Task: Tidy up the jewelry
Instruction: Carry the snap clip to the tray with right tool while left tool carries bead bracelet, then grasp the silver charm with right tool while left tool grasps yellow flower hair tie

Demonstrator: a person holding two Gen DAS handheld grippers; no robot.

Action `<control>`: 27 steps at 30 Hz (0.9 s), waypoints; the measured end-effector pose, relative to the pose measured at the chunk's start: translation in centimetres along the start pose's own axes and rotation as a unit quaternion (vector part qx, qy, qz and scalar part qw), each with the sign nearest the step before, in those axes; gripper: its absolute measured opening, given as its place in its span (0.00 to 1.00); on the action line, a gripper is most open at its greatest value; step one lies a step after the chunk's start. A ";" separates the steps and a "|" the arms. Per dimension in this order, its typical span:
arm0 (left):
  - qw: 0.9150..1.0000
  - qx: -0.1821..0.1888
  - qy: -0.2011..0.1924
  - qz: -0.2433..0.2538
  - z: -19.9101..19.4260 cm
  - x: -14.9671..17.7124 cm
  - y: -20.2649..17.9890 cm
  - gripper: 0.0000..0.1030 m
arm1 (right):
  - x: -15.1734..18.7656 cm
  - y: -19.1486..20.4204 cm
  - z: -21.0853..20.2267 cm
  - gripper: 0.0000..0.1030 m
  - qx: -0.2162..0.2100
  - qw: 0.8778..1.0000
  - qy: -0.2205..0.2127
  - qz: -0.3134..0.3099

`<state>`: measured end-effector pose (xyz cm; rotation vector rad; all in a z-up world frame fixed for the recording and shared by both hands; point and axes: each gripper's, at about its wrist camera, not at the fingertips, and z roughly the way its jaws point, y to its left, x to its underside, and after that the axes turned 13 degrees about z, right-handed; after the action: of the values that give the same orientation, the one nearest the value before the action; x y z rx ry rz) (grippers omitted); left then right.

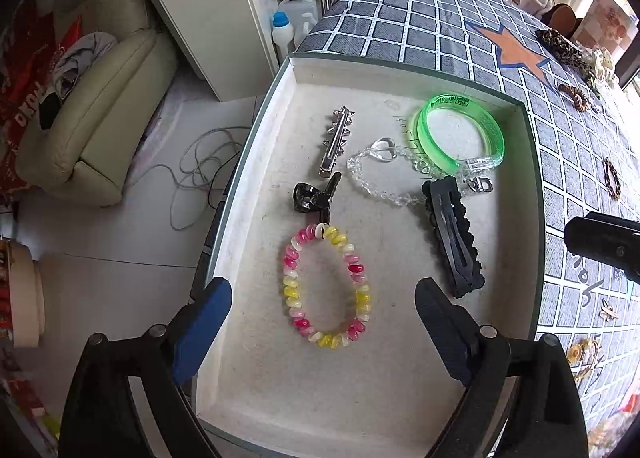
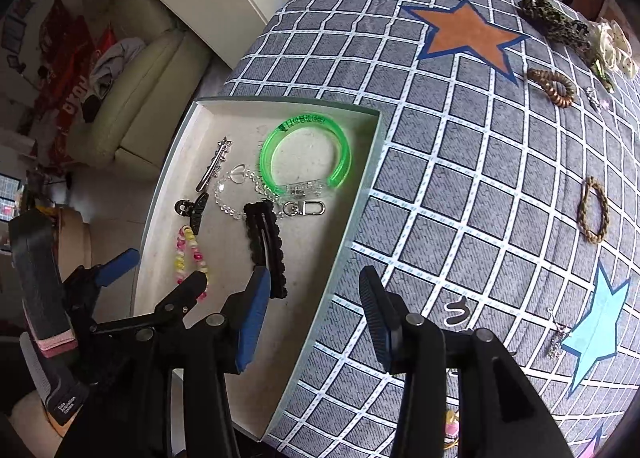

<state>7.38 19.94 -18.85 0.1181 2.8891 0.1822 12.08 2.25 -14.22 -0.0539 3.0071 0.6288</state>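
Observation:
A shallow white tray sits at the table's left edge. In it lie a pink-yellow spiral hair tie, a black snap clip, a small black claw clip, a silver star clip, a clear bead chain with a heart and a green bangle. My left gripper is open and empty just above the spiral tie. My right gripper is open and empty over the tray's right rim.
On the checked cloth lie a brown spiral tie, a braided brown ring, a leopard scrunchie, white fabric flowers, small charms and gold pieces. A sofa stands on the floor at left.

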 end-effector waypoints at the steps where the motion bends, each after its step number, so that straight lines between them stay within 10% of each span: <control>1: 1.000 0.002 0.001 0.000 0.0 -0.1 -0.1 0.95 | 0.1 -0.7 -0.4 0.49 0.002 1.000 -0.003 0.008; 10: 0.999 0.000 -0.012 0.046 -1.7 -0.9 -3.2 1.00 | 1.5 -7.7 -2.8 0.78 0.028 0.995 -0.023 0.090; 27: 0.979 0.072 -0.043 0.187 -5.7 -3.0 -15.7 1.00 | 5.7 -19.7 -5.6 0.78 0.079 0.971 -0.033 0.222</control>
<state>7.84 3.46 -14.76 0.6794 2.7633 0.0310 6.97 -18.13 -17.35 0.6491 3.0016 0.4008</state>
